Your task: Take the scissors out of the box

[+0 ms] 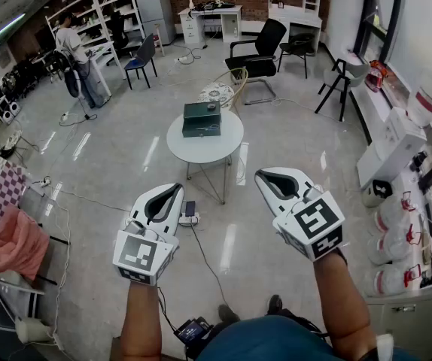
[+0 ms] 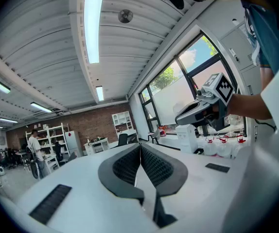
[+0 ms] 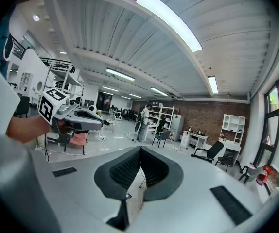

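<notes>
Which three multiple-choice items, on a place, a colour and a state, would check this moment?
1. Where does the dark green rectangular box stand?
A. On the round white table
B. On the floor
C. On a black chair
2. What colour is the draped cloth at the head view's left edge?
A. Blue
B. Pink
C. Yellow
3. How are the left tongs and right tongs?
A. Both open
B. Shut on scissors
C. Both shut, empty
Key: 1 A, the box sits on the tabletop; 2 B, the cloth shows pink; 3 C, each gripper view shows the pads meeting with nothing between them.
</notes>
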`<state>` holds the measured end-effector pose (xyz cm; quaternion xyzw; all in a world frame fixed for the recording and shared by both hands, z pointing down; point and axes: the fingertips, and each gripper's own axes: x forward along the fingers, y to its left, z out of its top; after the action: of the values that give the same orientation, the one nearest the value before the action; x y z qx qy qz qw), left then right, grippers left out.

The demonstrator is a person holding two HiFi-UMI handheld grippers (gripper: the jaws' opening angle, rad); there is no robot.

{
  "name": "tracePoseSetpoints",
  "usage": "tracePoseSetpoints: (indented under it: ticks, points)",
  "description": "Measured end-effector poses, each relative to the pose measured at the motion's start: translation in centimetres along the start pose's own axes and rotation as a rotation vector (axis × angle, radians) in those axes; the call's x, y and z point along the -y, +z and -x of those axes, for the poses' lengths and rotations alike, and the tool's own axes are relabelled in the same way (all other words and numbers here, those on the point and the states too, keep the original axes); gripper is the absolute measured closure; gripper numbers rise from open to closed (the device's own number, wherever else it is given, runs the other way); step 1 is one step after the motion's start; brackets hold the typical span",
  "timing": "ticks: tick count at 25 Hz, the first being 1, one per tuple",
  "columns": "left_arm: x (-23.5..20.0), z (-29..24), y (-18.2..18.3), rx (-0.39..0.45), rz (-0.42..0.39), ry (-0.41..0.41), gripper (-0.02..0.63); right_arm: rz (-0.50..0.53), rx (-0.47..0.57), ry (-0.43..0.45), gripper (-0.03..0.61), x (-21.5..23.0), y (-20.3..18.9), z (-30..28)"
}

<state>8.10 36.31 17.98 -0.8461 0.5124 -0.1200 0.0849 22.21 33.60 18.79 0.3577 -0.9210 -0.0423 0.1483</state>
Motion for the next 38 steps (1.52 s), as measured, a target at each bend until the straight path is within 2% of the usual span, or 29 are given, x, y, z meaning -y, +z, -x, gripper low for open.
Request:
tracePoseSetpoints:
  ticks: [25,31,38]
  points:
    - [-5.9,3.4,-3.0,0.024,0.017,-0.055,0.595,-0.065,0.024,-0.049,0.540,-4.4,1.6,-5.4]
    - [-6.9,1.6,-4.5,-0.008,0.014,-0.037,0.595,-0.069,0.037,-0.025,0.540,-2.4,1.1,-8.2]
    - [-7.4,-2.7,-4.7,-0.031,0.000,-0.019,0.595,-0.097,0.051,0.008,0.540,2.1,0.1,-11.2]
